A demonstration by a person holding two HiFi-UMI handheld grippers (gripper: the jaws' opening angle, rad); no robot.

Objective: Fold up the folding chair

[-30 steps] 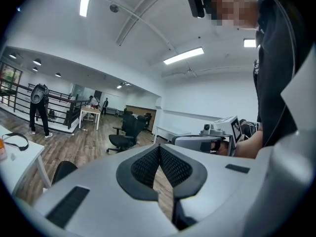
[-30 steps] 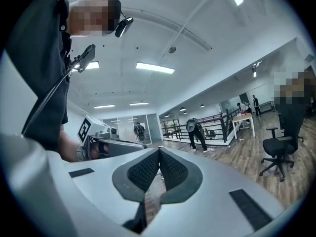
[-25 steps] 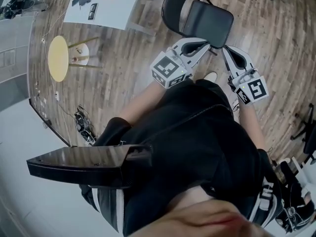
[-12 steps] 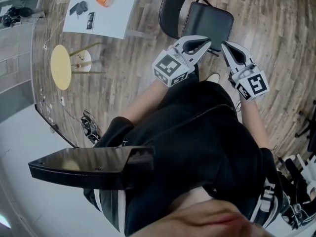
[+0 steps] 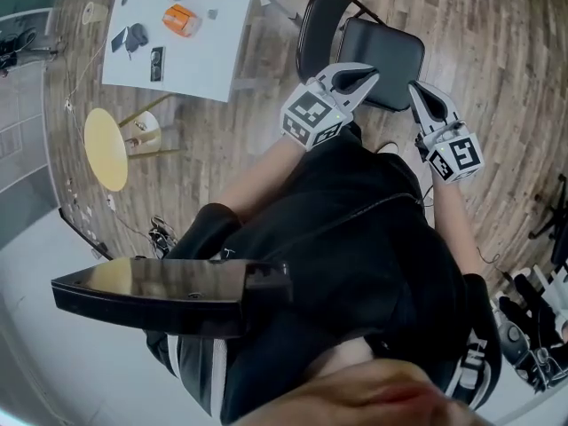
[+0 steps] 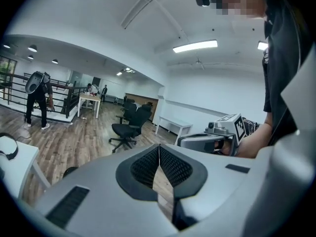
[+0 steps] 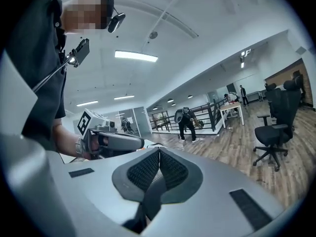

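Note:
The black folding chair (image 5: pixel 380 46) stands unfolded on the wooden floor at the top of the head view, its seat facing me and its rounded back (image 5: pixel 318 25) to the left. My left gripper (image 5: pixel 370 75) hangs over the seat's near left edge, its jaws shut and empty. My right gripper (image 5: pixel 414 89) is shut too, just off the seat's near right corner. In the left gripper view the ribbed pads (image 6: pixel 149 162) meet with nothing between them. The right gripper view shows the same closed pads (image 7: pixel 170 168).
A white table (image 5: pixel 200 56) with small items stands left of the chair, and a yellow round stool (image 5: pixel 105 147) lies further left. Black office chairs (image 6: pixel 129 127) and a bent-over person (image 7: pixel 187 122) are far across the room. Cables and gear (image 5: pixel 532 344) sit at the lower right.
Both grippers have moved forward and a little down with me toward the chair, so the table and chair sit lower and nearer in the head view. Both jaws stay shut.

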